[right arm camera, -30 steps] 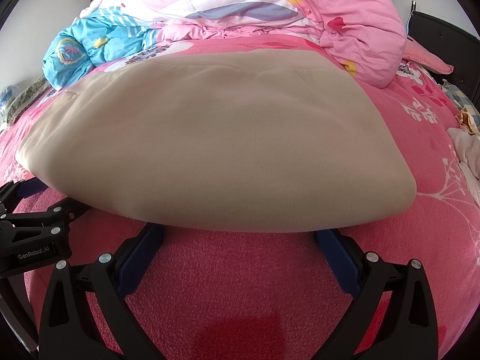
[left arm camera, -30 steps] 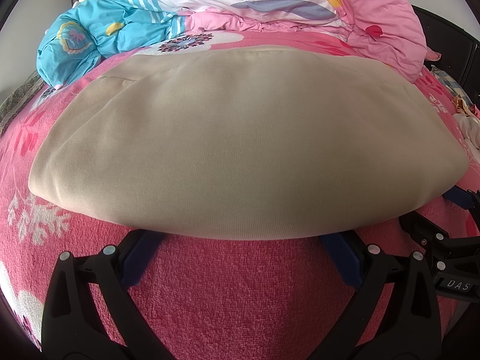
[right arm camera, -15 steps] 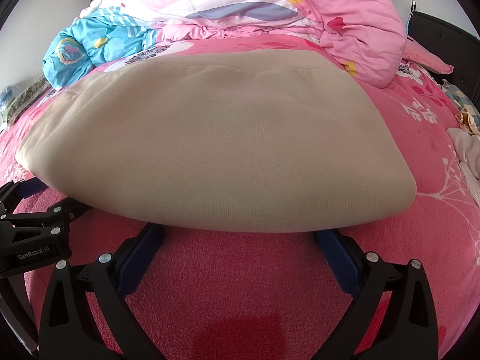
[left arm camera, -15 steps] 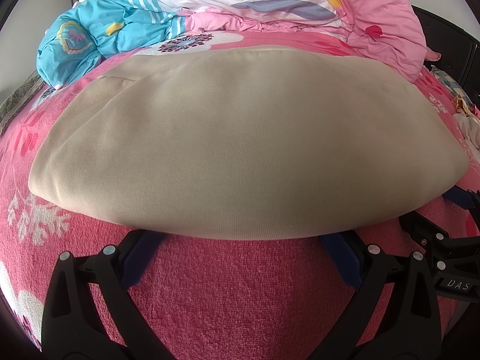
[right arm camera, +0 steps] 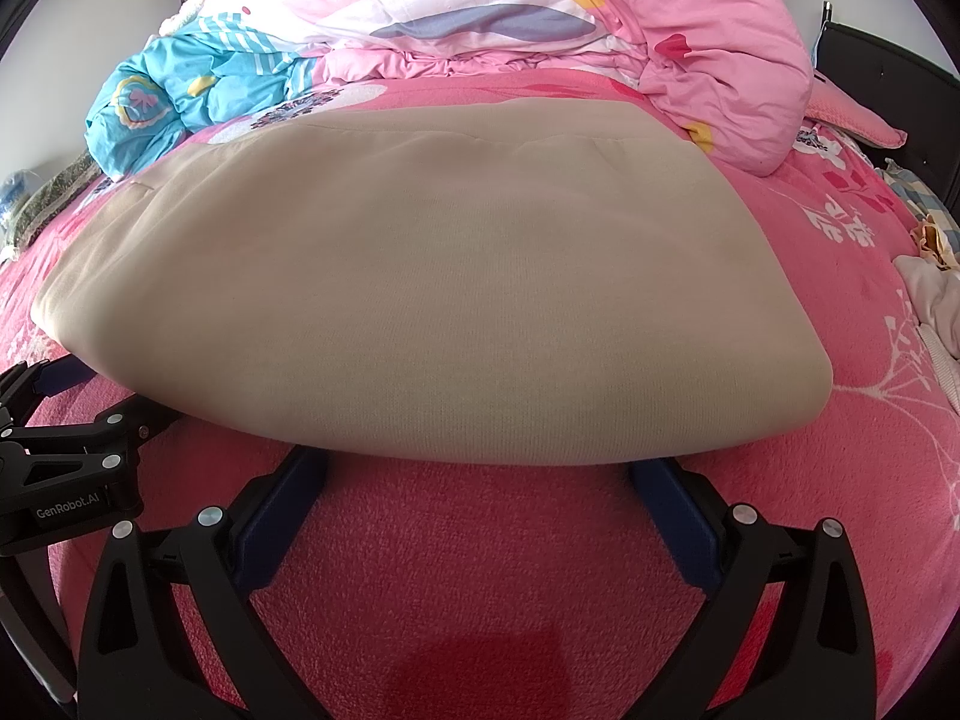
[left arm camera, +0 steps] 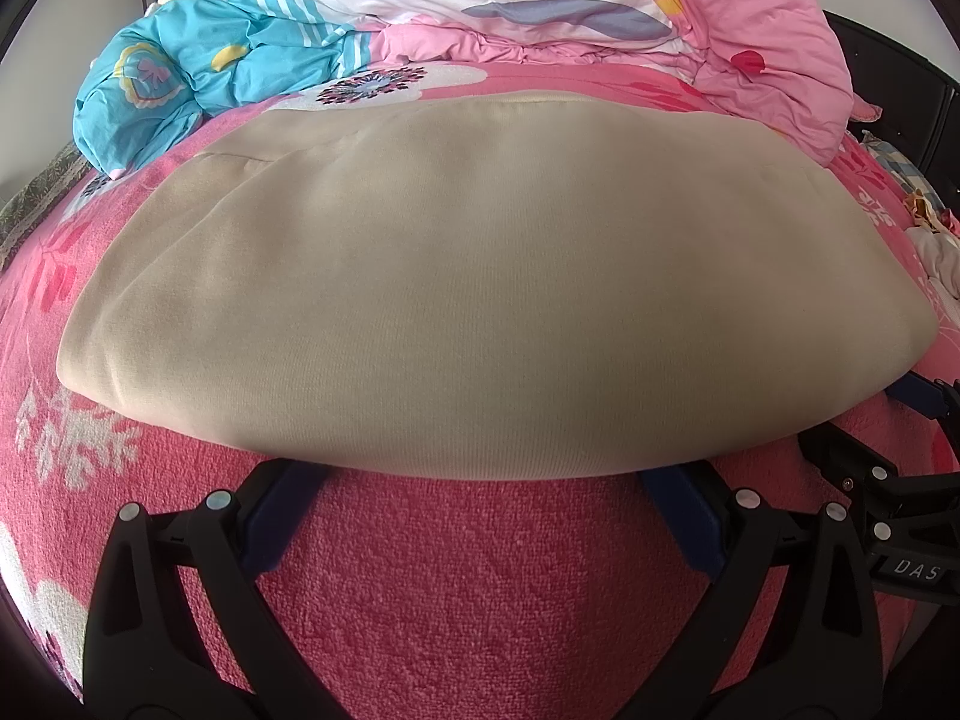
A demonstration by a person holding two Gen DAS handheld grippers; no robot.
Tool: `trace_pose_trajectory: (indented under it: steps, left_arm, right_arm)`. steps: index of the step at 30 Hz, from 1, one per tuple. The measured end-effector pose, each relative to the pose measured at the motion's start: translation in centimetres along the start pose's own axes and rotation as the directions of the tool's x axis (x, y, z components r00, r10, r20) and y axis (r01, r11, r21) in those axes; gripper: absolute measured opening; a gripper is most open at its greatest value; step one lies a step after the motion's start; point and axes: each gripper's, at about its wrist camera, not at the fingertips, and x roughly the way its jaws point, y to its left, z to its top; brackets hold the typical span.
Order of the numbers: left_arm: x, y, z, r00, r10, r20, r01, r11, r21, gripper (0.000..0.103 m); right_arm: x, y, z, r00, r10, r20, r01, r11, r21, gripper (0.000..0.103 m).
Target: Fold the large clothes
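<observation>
A large beige garment lies folded flat on the pink bed blanket; it also fills the right wrist view. My left gripper stands open at the garment's near edge, left of centre, and its blue fingertips are hidden under that edge. My right gripper is open in the same way, further right along the same edge. Each gripper shows in the other's view: the right one at the frame's right side, the left one at the left side. Neither holds cloth.
A bunched pink quilt and a blue patterned cover are piled behind the garment. Small clothes lie at the right edge of the bed. A dark bed frame stands at the far right.
</observation>
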Motion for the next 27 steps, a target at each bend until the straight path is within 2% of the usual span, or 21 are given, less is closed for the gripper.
trace_pose_trajectory:
  steps: [27]
  left_arm:
    - [0.01,0.01,0.0,1.0,0.0,0.0,0.0,1.0,0.0,0.097]
  right_arm:
    - [-0.01,-0.04,0.02,1.0,0.001,-0.001,-0.001,1.0,0.0,0.097]
